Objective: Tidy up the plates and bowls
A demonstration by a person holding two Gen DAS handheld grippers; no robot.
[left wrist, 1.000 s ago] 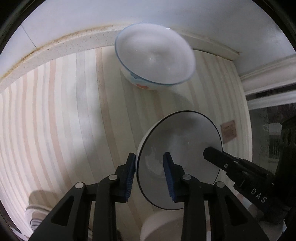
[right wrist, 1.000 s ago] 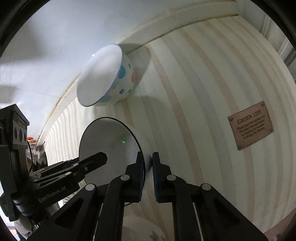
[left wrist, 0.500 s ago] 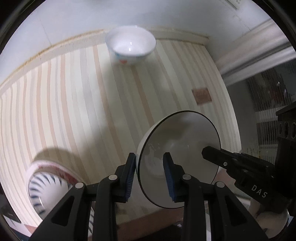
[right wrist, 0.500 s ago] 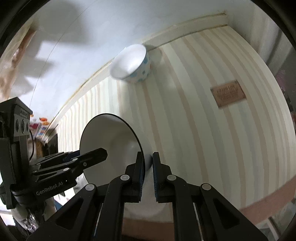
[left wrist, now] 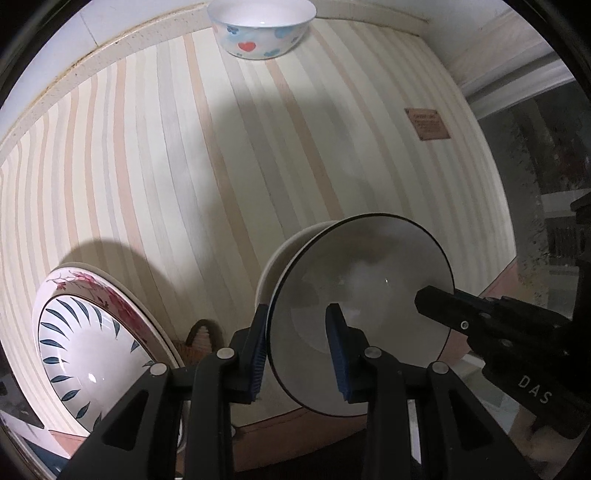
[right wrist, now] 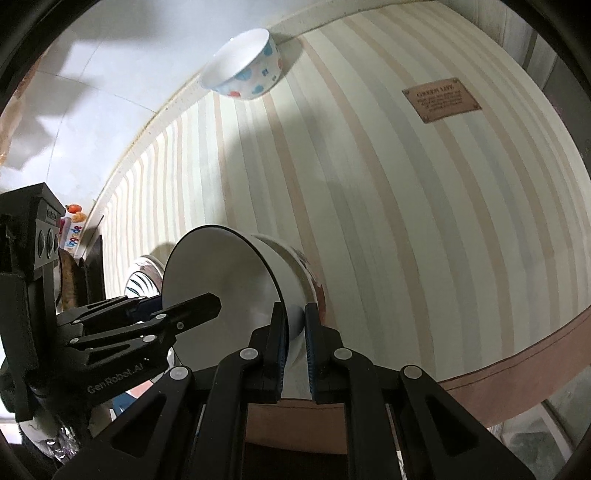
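A white bowl with a thin dark rim [left wrist: 369, 295] is held tilted above the striped table, over a second white bowl [left wrist: 295, 251] just behind it. My left gripper [left wrist: 299, 350] straddles its rim, one pad inside, one outside, with a gap showing. My right gripper [right wrist: 294, 332] is shut on the opposite rim of the same bowl [right wrist: 221, 288]. A heart-patterned bowl [left wrist: 260, 26] stands at the table's far edge; it also shows in the right wrist view [right wrist: 243, 66]. A blue-leaf bowl [left wrist: 92, 354] sits in a pink-flowered plate [left wrist: 110, 291] at the near left.
The striped table mat [left wrist: 184, 166] carries a small brown label [left wrist: 426, 123]. A pale wall ledge [left wrist: 110, 48] runs along the back. The table's brown front edge [right wrist: 517, 354] is close below the grippers. Clutter stands off the left end [right wrist: 74, 221].
Both grippers have pulled back from the far heart-patterned bowl with the white bowl held between them. The near table edge and the leaf bowl on the flowered plate have come into view.
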